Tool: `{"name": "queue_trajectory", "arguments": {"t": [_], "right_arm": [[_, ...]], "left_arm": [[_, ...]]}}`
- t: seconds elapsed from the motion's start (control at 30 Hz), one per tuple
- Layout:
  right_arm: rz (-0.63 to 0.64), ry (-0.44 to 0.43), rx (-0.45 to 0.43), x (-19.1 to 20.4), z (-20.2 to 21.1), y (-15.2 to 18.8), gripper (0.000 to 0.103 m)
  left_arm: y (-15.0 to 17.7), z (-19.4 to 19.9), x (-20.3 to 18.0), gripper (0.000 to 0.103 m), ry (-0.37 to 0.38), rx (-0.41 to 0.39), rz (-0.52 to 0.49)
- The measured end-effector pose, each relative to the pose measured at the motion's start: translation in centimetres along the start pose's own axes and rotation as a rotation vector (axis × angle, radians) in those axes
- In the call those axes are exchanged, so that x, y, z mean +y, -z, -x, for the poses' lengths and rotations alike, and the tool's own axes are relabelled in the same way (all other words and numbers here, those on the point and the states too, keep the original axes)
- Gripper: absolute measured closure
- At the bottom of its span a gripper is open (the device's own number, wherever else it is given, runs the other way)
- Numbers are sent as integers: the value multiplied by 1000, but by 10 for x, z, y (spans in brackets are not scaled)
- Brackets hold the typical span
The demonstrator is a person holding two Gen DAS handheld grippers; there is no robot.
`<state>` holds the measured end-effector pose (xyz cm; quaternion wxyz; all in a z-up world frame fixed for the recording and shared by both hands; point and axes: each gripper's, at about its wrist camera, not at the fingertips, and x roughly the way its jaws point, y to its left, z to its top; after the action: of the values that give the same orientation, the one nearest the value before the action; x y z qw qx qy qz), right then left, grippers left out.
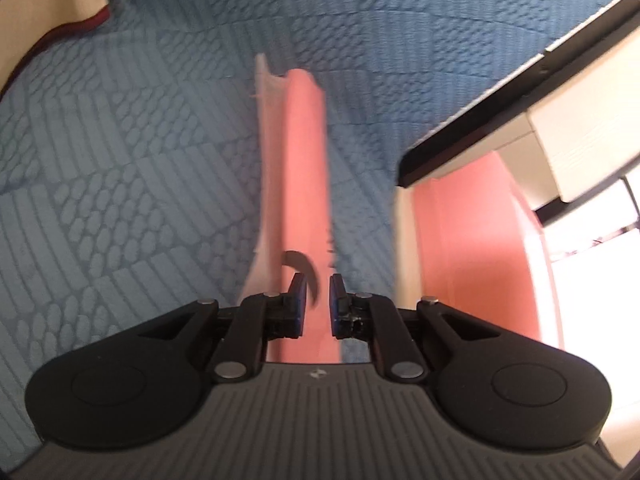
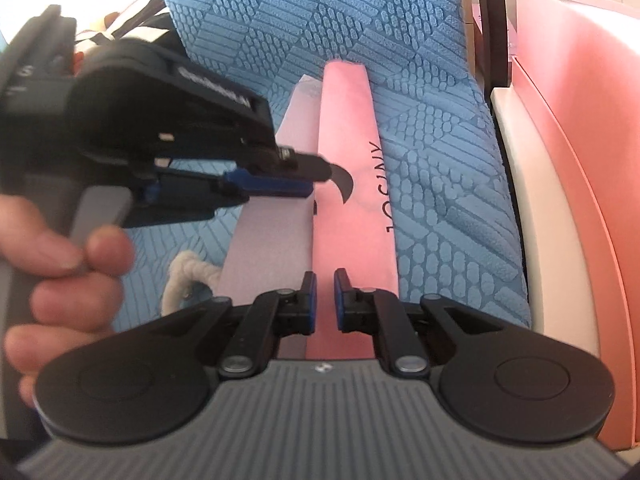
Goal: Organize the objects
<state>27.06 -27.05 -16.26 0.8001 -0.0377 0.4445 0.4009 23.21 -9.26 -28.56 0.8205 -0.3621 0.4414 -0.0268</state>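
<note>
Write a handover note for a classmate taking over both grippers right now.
Left gripper: shut on the pink bag by its black logo.
Right gripper: shut on the bag's near end.
Bag: folded flat, over the blue cover, rope handle sticking out.
Done: bag gripped at two points.
Left: put it away; where is not visible.

Blue bedspread [image 2: 432, 168] embossed with stripe and pebble patches, salmon-pink folded bag [image 2: 352, 208] with black lettering and a pale lilac side, off-white rope handle [image 2: 182, 280], black grippers with blue pads [image 2: 340, 300], pink-and-cream furniture [image 2: 568, 160]
</note>
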Motion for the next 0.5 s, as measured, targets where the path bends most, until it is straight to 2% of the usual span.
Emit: {"name": "queue_trajectory", "arguments": {"t": [0.1, 0.3, 0.5], "right_arm": [[-7, -1, -2, 0, 0, -1, 93], [-37, -3, -8, -6, 0, -2, 93], [-82, 24, -6, -17, 6, -6, 86]], "left_arm": [[1, -5, -7, 91, -5, 13, -34], [9, -22, -9, 91, -68, 48, -78], [11, -26, -8, 92, -87, 53, -94]]}}
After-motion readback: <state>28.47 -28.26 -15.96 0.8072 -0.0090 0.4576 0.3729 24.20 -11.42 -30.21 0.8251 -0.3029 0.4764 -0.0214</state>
